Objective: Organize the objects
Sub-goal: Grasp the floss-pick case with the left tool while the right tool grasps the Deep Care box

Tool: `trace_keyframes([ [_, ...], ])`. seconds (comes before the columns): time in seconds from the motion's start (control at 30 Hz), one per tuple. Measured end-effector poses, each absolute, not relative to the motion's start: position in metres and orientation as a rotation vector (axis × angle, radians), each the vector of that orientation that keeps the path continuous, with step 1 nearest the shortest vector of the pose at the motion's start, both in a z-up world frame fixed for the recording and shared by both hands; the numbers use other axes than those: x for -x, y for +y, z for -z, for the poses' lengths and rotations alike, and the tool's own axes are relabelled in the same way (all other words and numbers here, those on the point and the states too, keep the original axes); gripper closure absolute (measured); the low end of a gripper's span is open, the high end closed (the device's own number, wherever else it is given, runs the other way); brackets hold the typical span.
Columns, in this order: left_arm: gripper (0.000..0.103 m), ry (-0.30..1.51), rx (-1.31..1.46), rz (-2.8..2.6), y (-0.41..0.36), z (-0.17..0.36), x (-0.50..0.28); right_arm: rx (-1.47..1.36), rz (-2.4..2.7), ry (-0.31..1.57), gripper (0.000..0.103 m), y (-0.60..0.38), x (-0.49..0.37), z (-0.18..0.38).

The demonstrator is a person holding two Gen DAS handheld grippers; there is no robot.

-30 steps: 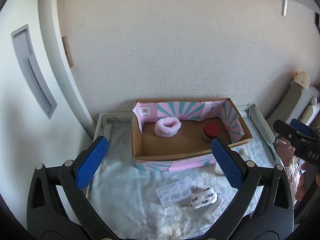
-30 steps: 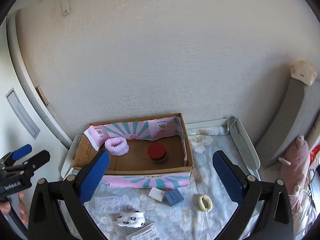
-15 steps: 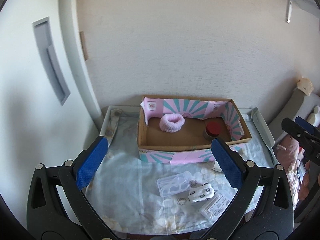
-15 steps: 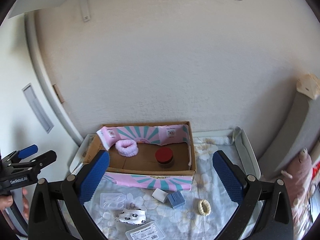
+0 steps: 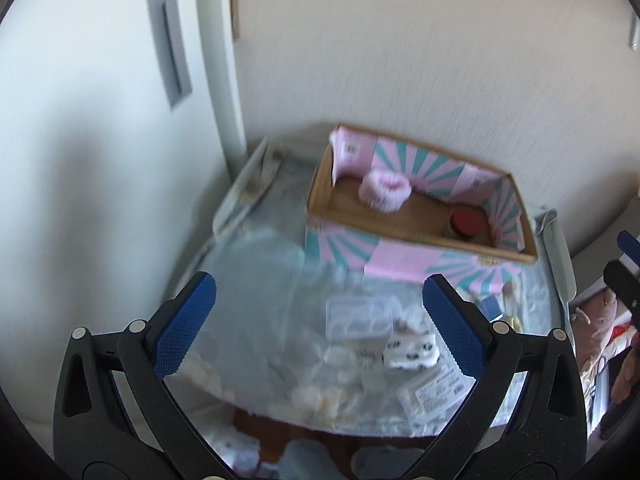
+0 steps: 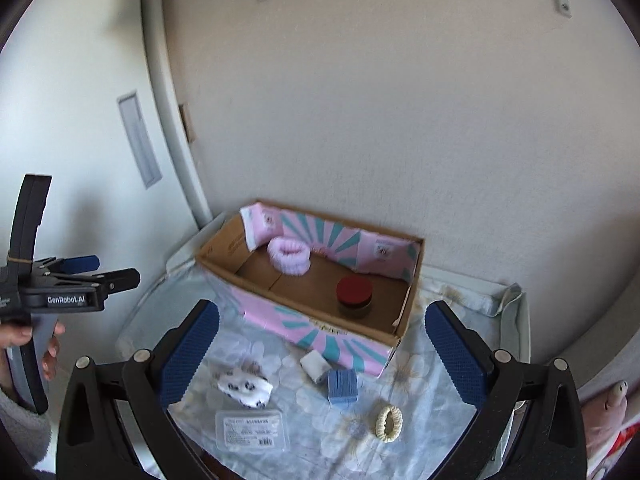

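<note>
A pink and teal cardboard box (image 6: 340,332) (image 5: 404,258) stands at the back of a small table. Inside it are a pink fluffy band (image 6: 289,256) (image 5: 384,190) and a red-lidded jar (image 6: 354,295) (image 5: 464,224). In front of the box lie a white patterned cloth (image 6: 245,388) (image 5: 410,354), a labelled clear packet (image 6: 252,429) (image 5: 434,394), a white block (image 6: 316,365), a blue block (image 6: 342,386), a cream hair tie (image 6: 389,423) and a clear case (image 5: 358,316). My left gripper (image 5: 318,320) and right gripper (image 6: 320,350) are both open, empty, and held above the table's front.
The table has a floral blue-white cloth (image 6: 420,392) and a raised grey rim (image 6: 516,320). A wall stands behind and a white door panel (image 5: 100,160) to the left. A pink plush toy (image 6: 608,404) lies off the right edge. The left gripper's body (image 6: 68,292) shows at far left.
Both grippers have pulled back and up from the table, and both views have tilted. The table objects have not moved.
</note>
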State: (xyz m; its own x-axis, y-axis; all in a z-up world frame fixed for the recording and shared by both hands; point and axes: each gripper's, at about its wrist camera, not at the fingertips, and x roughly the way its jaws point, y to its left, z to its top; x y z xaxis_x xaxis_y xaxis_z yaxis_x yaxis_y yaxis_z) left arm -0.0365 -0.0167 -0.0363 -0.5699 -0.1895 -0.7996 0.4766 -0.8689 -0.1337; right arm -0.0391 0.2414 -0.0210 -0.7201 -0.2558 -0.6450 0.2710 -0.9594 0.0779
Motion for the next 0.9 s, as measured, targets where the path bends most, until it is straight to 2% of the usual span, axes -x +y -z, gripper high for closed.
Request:
trace_keyframes([
  [0.3,0.000,0.529,-1.301,2.335,0.015,0.103,0.045,-1.121,2.471,0.092,0.000,0.238,0.032,0.098],
  [0.53,0.000,0.509,-1.381,2.324,0.029,0.152,0.076,-1.175,2.384,0.055,0.000,0.218,0.006,0.160],
  [0.9,0.000,0.497,-1.440,2.298,0.037,0.196,0.099,-1.186,2.396,0.147,0.000,0.163,-0.016,0.207],
])
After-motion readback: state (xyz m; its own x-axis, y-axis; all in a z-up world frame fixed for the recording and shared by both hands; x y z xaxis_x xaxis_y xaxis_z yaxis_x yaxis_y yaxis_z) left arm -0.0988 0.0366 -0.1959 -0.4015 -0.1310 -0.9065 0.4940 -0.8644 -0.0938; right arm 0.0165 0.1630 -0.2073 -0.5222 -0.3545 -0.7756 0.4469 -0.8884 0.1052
